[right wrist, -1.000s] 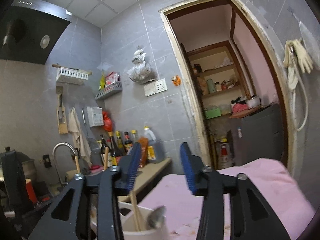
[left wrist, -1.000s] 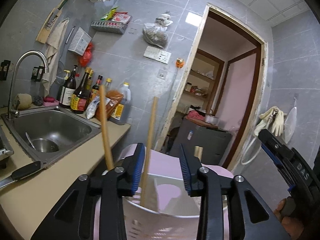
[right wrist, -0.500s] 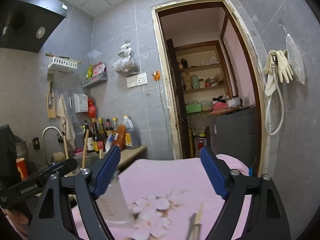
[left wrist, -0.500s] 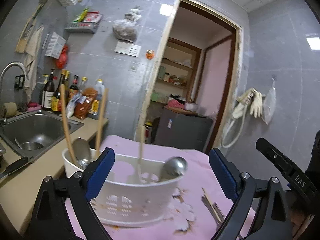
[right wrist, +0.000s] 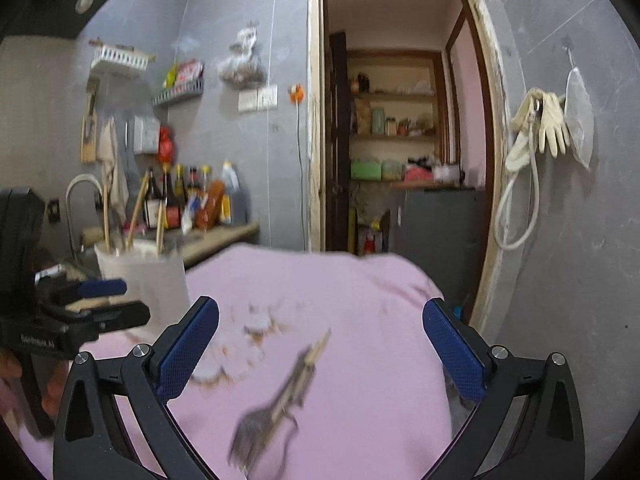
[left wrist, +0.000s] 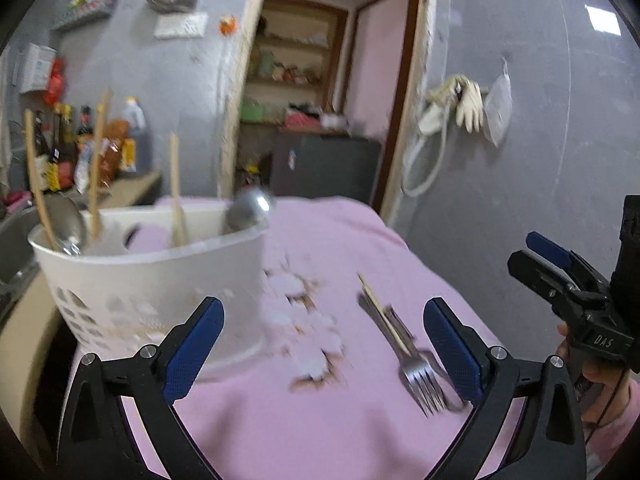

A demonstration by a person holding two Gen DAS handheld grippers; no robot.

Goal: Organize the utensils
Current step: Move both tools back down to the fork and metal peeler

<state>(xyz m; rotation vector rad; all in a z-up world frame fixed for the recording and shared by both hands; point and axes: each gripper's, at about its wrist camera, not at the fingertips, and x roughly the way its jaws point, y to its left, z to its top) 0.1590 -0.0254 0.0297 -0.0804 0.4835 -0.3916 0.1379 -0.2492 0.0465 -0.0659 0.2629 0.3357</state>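
Both grippers stand wide, with nothing between the pads; their jaws have just been opening.

Left wrist view: my left gripper (left wrist: 322, 342) hangs low over a pink cloth (left wrist: 280, 420), touching nothing. Just ahead and to the left stands a white basket (left wrist: 160, 276), upright on the cloth. It already holds several chopsticks (left wrist: 94, 168) and two spoons (left wrist: 246, 210), handles down. To the right of the basket, apart from it, a fork (left wrist: 420, 376) lies flat with a chopstick across it, and what looks like another utensil beside it. At the right edge I see my right gripper (left wrist: 560, 280), carried by a hand.

Right wrist view: my right gripper (right wrist: 322, 346) is also empty and faces the blurred fork (right wrist: 264, 420) lying on the cloth just ahead. The basket (right wrist: 144, 276) sits further back on the left, behind my left gripper (right wrist: 100, 300).

I judge the job mostly done: the loose pile still needs moving into the basket.
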